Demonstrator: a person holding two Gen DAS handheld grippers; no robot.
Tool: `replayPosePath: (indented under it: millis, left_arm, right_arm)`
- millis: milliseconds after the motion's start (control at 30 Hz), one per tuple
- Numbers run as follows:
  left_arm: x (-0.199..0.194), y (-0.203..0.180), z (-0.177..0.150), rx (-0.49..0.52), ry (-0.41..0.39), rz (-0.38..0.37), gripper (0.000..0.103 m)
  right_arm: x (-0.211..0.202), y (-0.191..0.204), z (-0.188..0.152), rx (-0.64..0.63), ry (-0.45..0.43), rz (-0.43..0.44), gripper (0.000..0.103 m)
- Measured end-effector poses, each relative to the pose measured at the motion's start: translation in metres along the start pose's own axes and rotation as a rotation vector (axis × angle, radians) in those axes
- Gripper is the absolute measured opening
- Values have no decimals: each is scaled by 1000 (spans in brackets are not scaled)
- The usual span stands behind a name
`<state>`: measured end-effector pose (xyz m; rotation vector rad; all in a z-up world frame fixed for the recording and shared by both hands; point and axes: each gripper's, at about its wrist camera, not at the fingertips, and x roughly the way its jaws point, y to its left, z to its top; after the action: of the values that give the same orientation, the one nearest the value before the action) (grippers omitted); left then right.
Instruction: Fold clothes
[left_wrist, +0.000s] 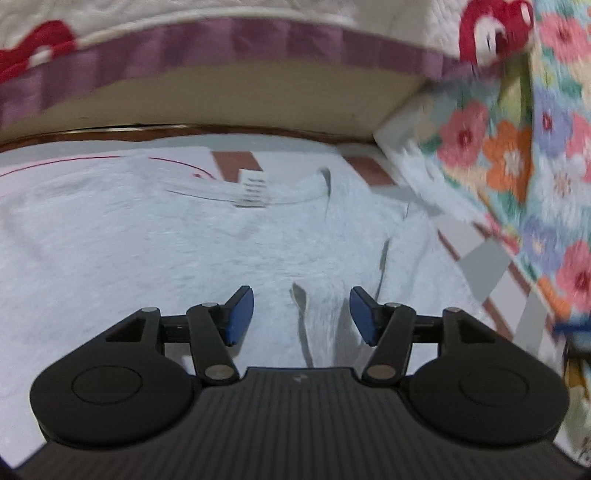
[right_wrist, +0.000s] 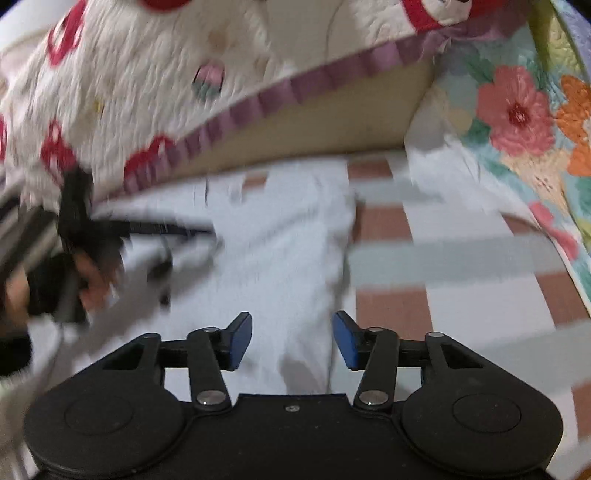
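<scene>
Fabric: pale grey-white shirt (left_wrist: 155, 236), soft knit, spread flat with its neckline toward the far edge.
Neckline: a white label (left_wrist: 253, 192) sits at the collar, print too blurred to read.
Surface marks: a few raised creases run through the cloth on the right side, one ridge passing between the left gripper's blue pads.
Where it lies: on a checked sheet (right_wrist: 461, 258) of brown, grey and white squares, close to a cream quilt (left_wrist: 229, 22) with red shapes and a purple frill.
Right edge: in the right wrist view the shirt's side hem lies along the checks, folded strip running up toward the quilt.
Count: one shirt, one label, two grippers, one floral blanket (left_wrist: 535, 155).
Left gripper (left_wrist: 301, 314): jaws wide apart, holding nothing, hovering low over the shirt's body.
Right gripper (right_wrist: 292, 338): jaws likewise spread, nothing between them but the cloth below.
Other view of left gripper: blurred at the left of the right wrist view, with a hand (right_wrist: 92, 273) around its handle.
Containers: none to be seen.
</scene>
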<state>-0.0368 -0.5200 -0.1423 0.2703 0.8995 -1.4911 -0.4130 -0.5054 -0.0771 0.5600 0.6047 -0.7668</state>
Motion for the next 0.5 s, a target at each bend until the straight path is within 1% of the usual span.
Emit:
replayPosePath:
  millis: [33,67,100,133,200,267,333,367,433,467,500]
  left_arm:
    - [3,-6,1,43,-7,3,54]
    - [5,-12,0,77,6,-8,41]
    - [7,-18,-2,111,21,-19,24]
    - [9,-24,-3,145,37,-31,4]
    - [2,-36,-6,187,5,0,4]
    - [-9,-43,-4,202,-53,17,4]
    - [-21,-49,-1,215,-113,32,4]
    - [-23,-49,0,208,-120,31,4]
    - [-25,-47,2,196,-127,26,4]
    - [-25,-47,3,195,-133,31,4]
    - [-27,-45,4,181,-148,33,4]
  right_arm:
    - [12,-7,11,36,-2,6,54]
    - [25,-14,21,72,-4,12,54]
    - [38,-21,32,109,-6,18,54]
    - [50,-28,42,145,-8,24,54]
    - [76,-42,63,218,-12,36,54]
    - [101,-57,84,290,-16,48,54]
    - [128,-57,96,305,31,41,55]
    - [141,-57,101,312,55,38,56]
    - [145,-57,100,295,46,16,57]
    - [147,-58,100,286,41,4,43]
    - [149,-58,100,277,36,-7,4]
